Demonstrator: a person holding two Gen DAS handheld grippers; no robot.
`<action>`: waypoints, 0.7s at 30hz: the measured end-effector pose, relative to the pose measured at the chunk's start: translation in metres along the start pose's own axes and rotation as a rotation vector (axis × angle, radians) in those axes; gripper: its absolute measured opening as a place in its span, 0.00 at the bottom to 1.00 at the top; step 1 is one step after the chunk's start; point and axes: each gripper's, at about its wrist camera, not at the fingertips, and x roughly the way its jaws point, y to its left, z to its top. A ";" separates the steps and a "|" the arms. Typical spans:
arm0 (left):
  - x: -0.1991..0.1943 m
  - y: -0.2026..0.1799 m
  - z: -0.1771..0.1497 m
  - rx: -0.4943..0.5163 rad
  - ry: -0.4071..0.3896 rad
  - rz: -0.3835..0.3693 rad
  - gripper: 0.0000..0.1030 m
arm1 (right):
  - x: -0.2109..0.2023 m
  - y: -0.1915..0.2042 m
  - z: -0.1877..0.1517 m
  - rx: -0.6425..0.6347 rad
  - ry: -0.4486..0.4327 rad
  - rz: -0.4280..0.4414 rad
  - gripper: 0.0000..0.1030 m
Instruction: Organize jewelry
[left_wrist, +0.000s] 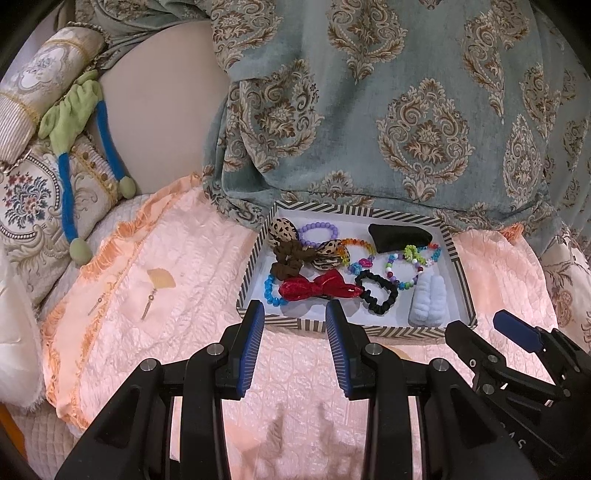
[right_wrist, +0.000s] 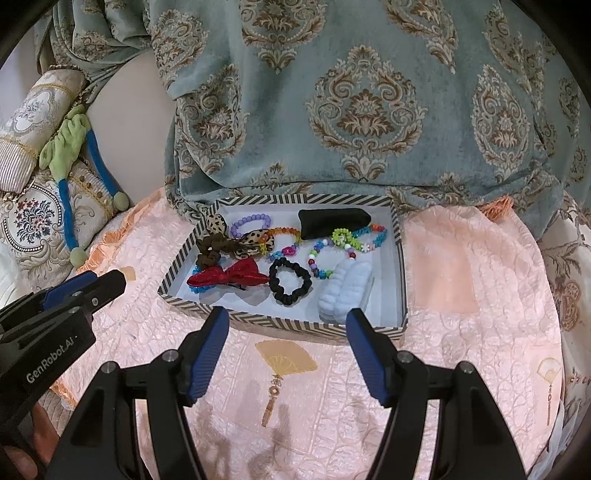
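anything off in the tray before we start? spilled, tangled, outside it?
Nothing spilled: every piece sits inside the striped tray. It is a jumble, though. The red bow lies over a blue bead bracelet, and the brown scrunchie overlaps the leopard bow. Both claws are open and hold nothing.

left gripper: black plastic frame, 2 fingers with ribbed blue pads, round silver screws at the joints
right gripper: same black build, ribbed blue pads
marking: white "genrobot.ai" text on the left gripper's side
skin: bare fingers at lower left, right wrist view
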 end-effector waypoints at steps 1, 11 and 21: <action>0.000 0.000 0.000 0.000 0.000 0.001 0.17 | 0.000 0.000 0.000 -0.001 -0.001 0.000 0.67; 0.001 0.000 0.000 -0.001 0.002 -0.002 0.17 | -0.001 0.003 0.002 -0.003 -0.003 0.005 0.67; 0.007 0.001 -0.004 0.003 -0.003 -0.008 0.17 | 0.004 -0.001 -0.001 0.002 0.012 0.004 0.68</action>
